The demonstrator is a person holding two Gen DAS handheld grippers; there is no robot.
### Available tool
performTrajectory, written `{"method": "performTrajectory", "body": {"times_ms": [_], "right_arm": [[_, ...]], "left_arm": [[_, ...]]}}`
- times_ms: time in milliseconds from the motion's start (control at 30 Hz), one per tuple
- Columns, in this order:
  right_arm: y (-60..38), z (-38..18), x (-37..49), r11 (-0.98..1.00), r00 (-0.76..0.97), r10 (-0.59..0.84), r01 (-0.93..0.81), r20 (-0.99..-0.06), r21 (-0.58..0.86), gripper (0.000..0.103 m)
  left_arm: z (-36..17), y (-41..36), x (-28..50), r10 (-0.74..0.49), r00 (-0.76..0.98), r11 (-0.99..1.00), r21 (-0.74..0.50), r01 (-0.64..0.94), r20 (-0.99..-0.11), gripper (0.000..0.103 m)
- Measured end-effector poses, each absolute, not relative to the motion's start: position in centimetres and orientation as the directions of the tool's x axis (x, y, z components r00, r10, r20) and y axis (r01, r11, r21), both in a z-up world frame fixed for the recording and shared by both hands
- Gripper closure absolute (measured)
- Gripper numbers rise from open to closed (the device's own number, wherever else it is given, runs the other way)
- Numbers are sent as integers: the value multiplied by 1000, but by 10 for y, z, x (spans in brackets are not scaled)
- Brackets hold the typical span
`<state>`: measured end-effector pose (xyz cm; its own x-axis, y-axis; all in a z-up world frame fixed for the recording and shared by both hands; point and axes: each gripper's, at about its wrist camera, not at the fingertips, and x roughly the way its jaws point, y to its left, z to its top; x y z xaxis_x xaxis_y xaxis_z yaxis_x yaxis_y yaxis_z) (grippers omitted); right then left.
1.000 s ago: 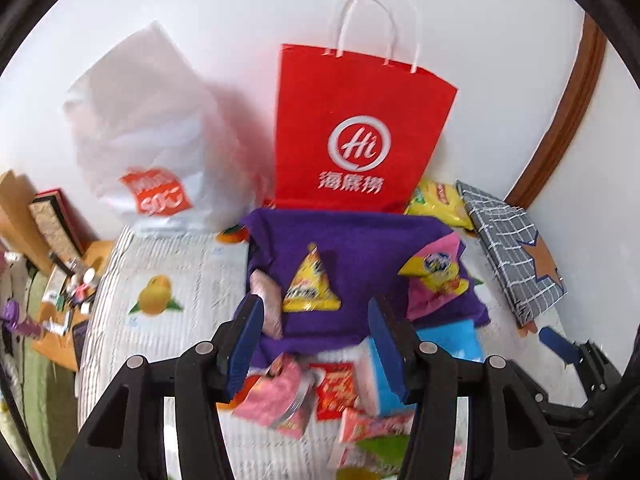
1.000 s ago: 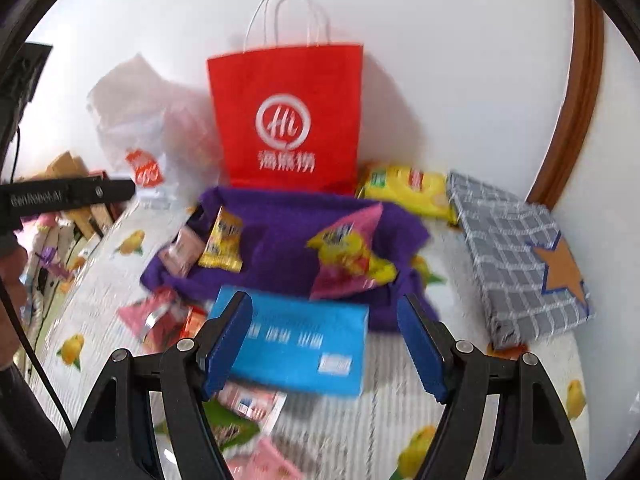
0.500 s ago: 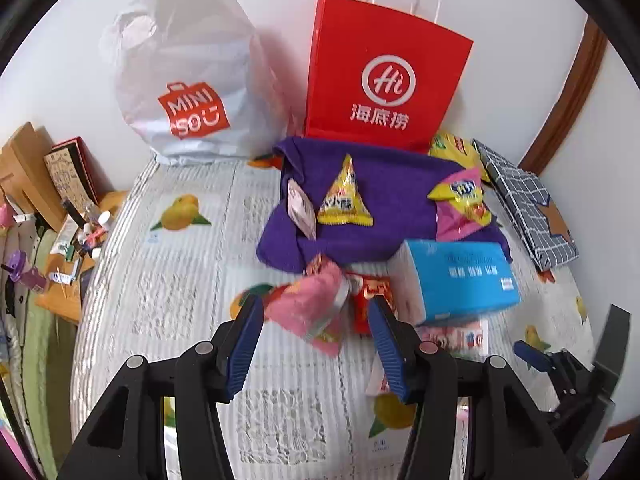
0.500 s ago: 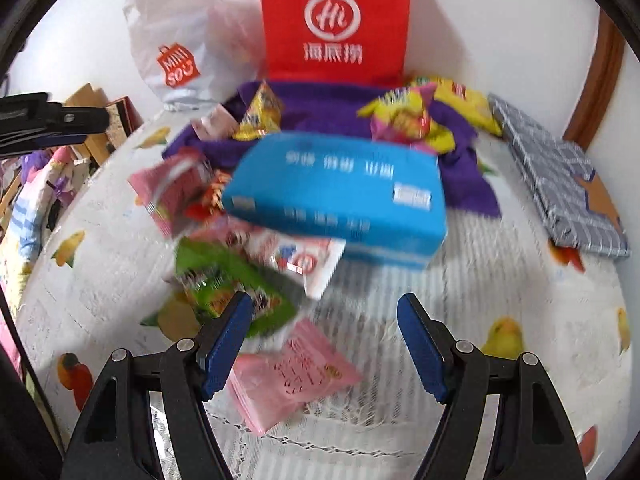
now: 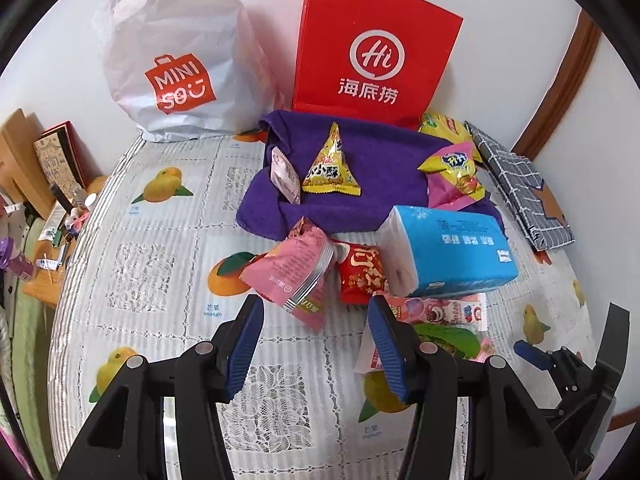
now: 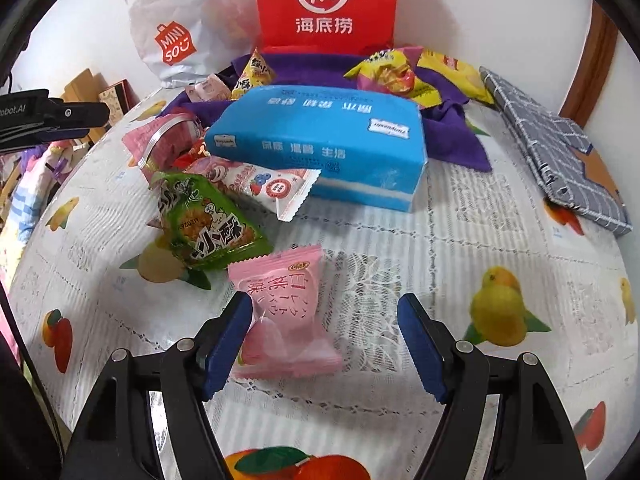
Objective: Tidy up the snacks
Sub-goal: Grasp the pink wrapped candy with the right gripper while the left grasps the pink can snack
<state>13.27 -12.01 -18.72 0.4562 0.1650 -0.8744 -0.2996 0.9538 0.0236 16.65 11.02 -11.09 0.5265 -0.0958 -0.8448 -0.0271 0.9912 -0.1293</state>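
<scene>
Sorting not started, judging by scatter: snacks loose on counter (image 6: 460, 248), some on purple towel (image 5: 380, 176). My right gripper (image 6: 324, 340) apart, empty, pale pink packet (image 6: 286, 312) between jaws, untouched. My left gripper (image 5: 316, 344) apart, empty, near dark pink pouch (image 5: 296, 272). All left to do

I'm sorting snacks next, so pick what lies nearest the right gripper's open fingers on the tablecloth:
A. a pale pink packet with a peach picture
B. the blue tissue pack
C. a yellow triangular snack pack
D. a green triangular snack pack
A: the pale pink packet lies just ahead of the right gripper, against its left finger, while the green pack sits farther off.
</scene>
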Motion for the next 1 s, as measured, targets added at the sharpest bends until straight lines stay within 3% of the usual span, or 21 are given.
{"method": "performTrajectory", "body": {"times_ms": [67,167,200,600,1000], "right_arm": [[-116,-193,136,951,448,174,-307,-877,31,29],[-110,-200,138,948,455,170,-317,-874,19,42],[-110,-200,137,947,471,173,-322,-865,14,50],[-172,-205,157,986,535,114,-163,-837,30,50],[-179,-206,157,982,549,158,-171,-821,75,50]], "left_arm": [[-115,113,166,-89,522,992,-123,-30,-848,51],[-120,123,166,-75,523,992,-119,-50,-849,51],[-122,127,166,-72,522,991,-119,-57,-850,51],[-145,124,196,-57,502,996,-87,-36,-863,51],[-164,99,242,17,466,1000,20,1,-885,51]]}}
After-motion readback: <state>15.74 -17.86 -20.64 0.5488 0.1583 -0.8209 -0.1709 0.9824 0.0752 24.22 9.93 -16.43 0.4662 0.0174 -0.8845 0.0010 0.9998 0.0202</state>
